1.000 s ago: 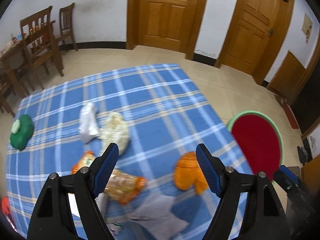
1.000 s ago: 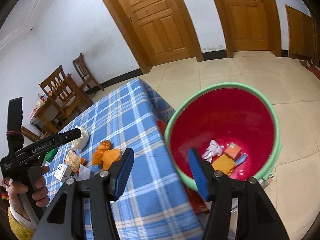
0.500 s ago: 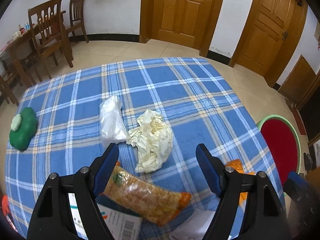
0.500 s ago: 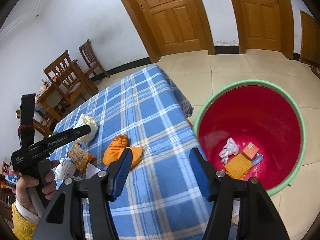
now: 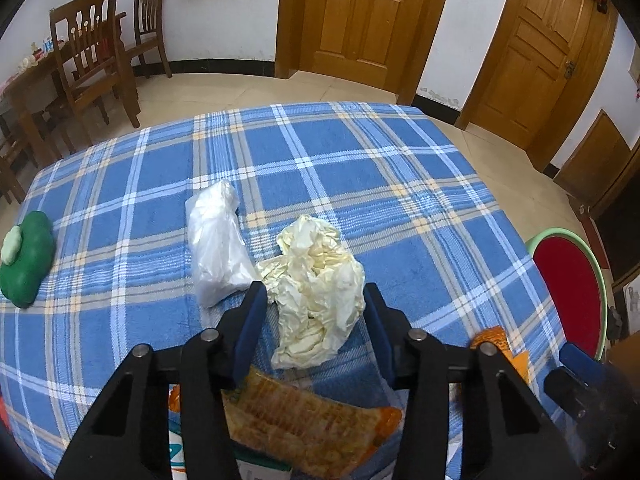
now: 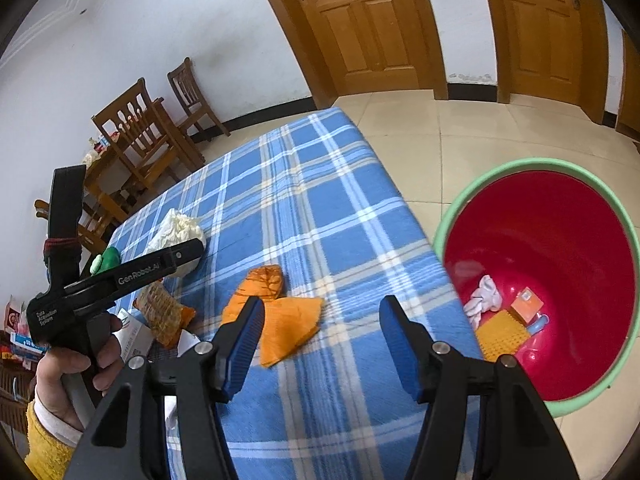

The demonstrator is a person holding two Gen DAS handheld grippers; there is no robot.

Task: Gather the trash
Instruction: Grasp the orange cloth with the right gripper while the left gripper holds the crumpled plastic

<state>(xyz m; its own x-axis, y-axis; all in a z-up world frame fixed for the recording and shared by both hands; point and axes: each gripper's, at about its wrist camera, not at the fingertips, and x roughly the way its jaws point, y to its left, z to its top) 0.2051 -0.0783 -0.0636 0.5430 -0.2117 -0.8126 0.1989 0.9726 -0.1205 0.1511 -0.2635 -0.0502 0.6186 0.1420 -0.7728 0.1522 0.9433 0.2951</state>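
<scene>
While the crumpled cream paper (image 5: 318, 280) lies on the blue plaid cloth of the counter (image 5: 400, 184), the left claw (image 5: 312, 300) brackets it with both jaws spread, neither pad visibly pressing it. A clear plastic bag (image 5: 218, 244) touches the paper's left side; a snack packet (image 5: 304, 420) lies just beneath the claw. The right claw (image 6: 320, 340) hangs released above the counter edge, beside an orange wrapper (image 6: 280, 312). The red bin (image 6: 552, 280) stands on the floor, holding several scraps.
</scene>
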